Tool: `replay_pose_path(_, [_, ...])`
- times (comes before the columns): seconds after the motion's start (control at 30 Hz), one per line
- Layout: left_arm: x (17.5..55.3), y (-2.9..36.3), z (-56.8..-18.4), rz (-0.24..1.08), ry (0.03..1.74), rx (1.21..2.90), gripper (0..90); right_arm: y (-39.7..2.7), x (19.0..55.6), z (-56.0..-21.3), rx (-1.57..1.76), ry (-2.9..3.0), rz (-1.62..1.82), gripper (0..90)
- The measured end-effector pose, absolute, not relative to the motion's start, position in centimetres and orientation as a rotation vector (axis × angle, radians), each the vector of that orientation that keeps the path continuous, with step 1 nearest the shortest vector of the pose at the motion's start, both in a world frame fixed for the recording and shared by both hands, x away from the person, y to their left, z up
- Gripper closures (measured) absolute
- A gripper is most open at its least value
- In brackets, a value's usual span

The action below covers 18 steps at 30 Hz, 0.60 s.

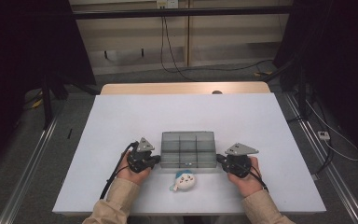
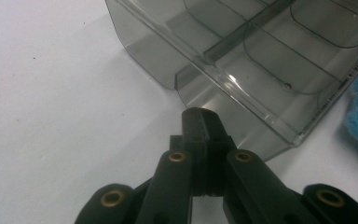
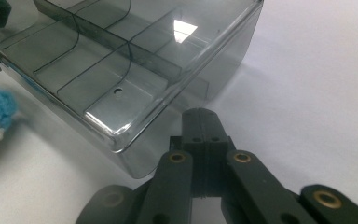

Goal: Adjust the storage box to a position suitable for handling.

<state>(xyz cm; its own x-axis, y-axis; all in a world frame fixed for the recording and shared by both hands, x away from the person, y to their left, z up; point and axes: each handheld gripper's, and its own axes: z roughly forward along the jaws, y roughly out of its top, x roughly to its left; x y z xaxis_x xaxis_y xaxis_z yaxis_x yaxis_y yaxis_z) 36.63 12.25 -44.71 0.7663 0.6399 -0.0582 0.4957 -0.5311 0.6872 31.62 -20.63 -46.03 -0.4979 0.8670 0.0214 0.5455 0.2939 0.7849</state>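
High view: smoky clear compartment box (image 1: 188, 149) sits near the front middle of the white counter (image 1: 121, 121), lid shut as far as I can tell. Left gripper (image 1: 157, 159) at its left end, right gripper (image 1: 218, 158) at its right end, both sets of fingers pressed fully together, holding nothing, tips just beside the box walls; contact not certain. Small plush toy (image 1: 184, 181), white with blue, lies just in front of the box. Risk, as I judge it: closed tips pushing unevenly could skid or twist the light box on the smooth sheet, or nudge it onto the plush. Room dim; dark drapes either side, cables on grey floor, wooden panels behind.
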Motion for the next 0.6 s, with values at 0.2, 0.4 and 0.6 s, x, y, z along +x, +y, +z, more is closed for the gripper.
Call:
replay_pose_path(0.2, [36.65,12.31,-44.72,0.260,0.842,2.243,90.0,-20.64,31.63,-46.04,1.264,2.162,1.064,90.0])
replay_pose_path(0.4, [36.71,12.42,-44.77,0.252,0.857,2.233,90.0,-20.60,31.61,-46.05,1.267,2.169,1.061,90.0])
replay_pose_path(0.6, [36.91,12.68,-44.83,0.207,0.860,2.219,90.0,-20.78,31.71,-46.00,1.260,2.173,1.078,90.0])
